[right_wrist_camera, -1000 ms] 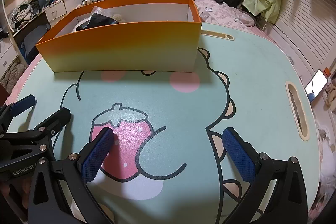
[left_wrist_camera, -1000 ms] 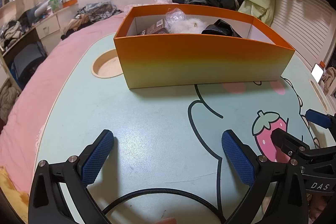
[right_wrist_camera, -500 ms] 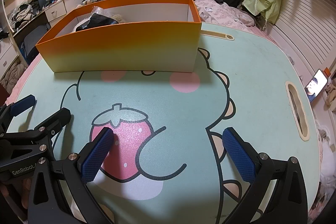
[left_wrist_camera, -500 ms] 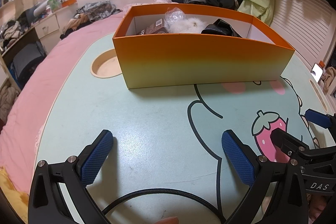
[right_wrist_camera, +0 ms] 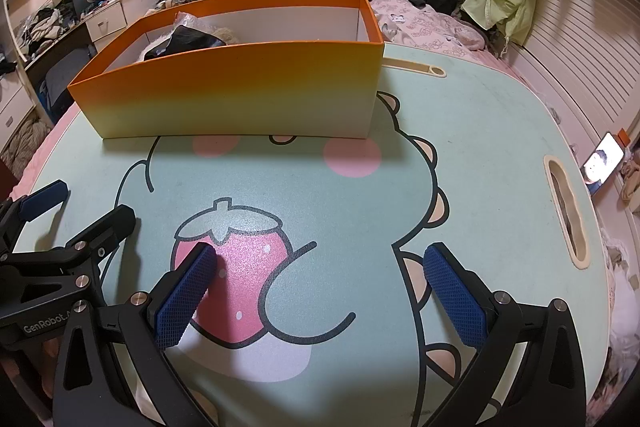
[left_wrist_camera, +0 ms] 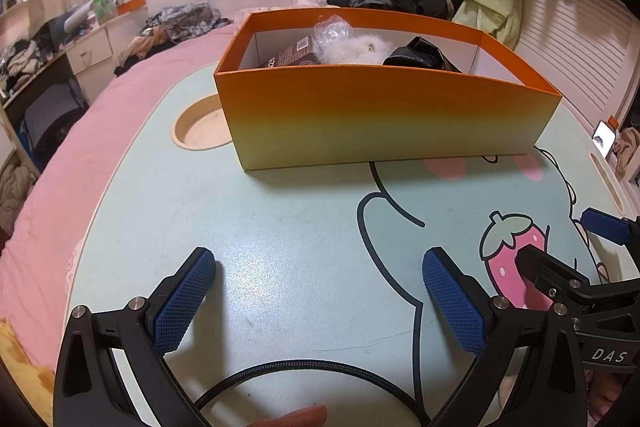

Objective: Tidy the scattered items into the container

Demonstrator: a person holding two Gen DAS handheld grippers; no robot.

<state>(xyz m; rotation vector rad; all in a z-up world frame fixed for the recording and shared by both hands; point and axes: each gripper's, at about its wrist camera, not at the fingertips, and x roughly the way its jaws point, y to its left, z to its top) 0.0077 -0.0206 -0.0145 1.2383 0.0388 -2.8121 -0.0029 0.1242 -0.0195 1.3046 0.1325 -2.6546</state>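
Left wrist: box (left_wrist_camera: 384, 119) beyond splayed left claw (left_wrist_camera: 318, 267).

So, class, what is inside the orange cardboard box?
Inside the orange cardboard box: a brown packet, white fluffy item, clear plastic wrap, black glossy item. The near wall hides the floor.

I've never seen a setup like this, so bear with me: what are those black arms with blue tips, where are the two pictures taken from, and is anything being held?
Each picture comes from a camera on a hand-held gripper, looking along its two fingers. The left gripper and right gripper both stand open over the table, holding nothing. Ahead sits an orange box containing a brown packet, something white and fluffy and a black item. A black cable lies near the camera.
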